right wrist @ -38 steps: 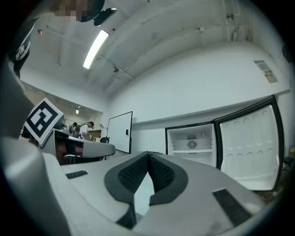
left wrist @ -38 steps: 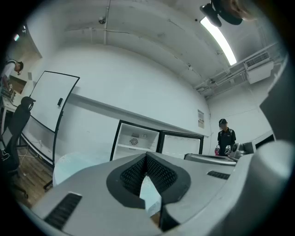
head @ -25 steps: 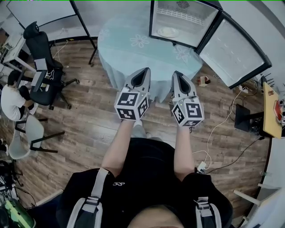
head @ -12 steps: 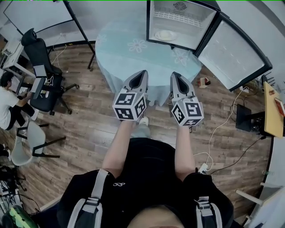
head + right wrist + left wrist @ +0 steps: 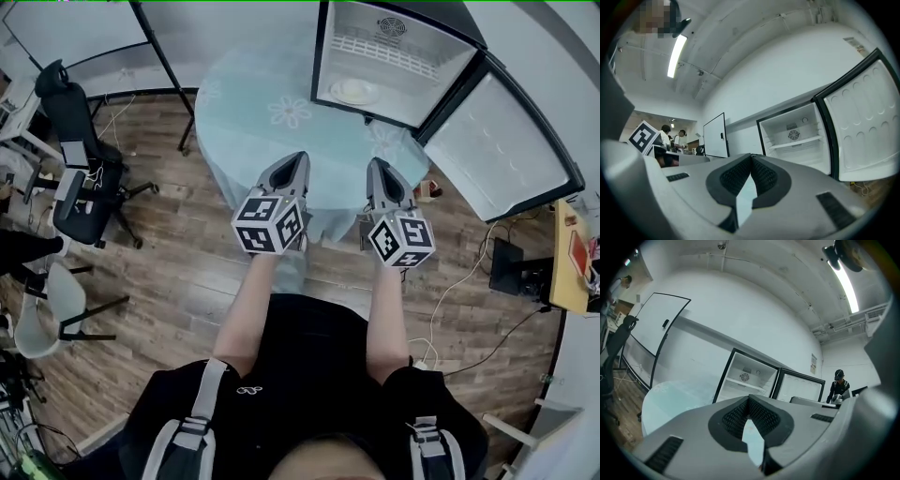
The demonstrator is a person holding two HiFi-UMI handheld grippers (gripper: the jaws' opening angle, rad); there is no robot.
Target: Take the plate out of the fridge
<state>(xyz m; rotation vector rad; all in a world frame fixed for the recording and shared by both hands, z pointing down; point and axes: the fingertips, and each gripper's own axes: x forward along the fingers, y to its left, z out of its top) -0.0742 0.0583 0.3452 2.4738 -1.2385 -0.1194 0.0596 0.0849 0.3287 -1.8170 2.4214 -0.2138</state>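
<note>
A pale plate (image 5: 354, 91) lies on the floor of the small fridge (image 5: 403, 56), which stands on the round table (image 5: 253, 103) with its door (image 5: 502, 150) swung wide to the right. My left gripper (image 5: 298, 159) and right gripper (image 5: 378, 166) are side by side over the table's near edge, both shut and empty, pointing level at the fridge. In the left gripper view the shut jaws (image 5: 749, 399) sit below the open fridge (image 5: 745, 378). The right gripper (image 5: 751, 157) faces the fridge (image 5: 797, 136) too. Both gripper views hide the plate.
A black office chair (image 5: 80, 150) and a white chair (image 5: 47, 300) stand at the left. Whiteboard stand legs (image 5: 159, 56) are left of the table. Cables (image 5: 459, 272) trail over the wood floor at the right, by a side table (image 5: 572, 253). A person (image 5: 838, 385) stands beyond the fridge.
Both shut grippers have moved forward together toward the table and fridge, which now look closer. The seated person at the left has slid out of the head view.
</note>
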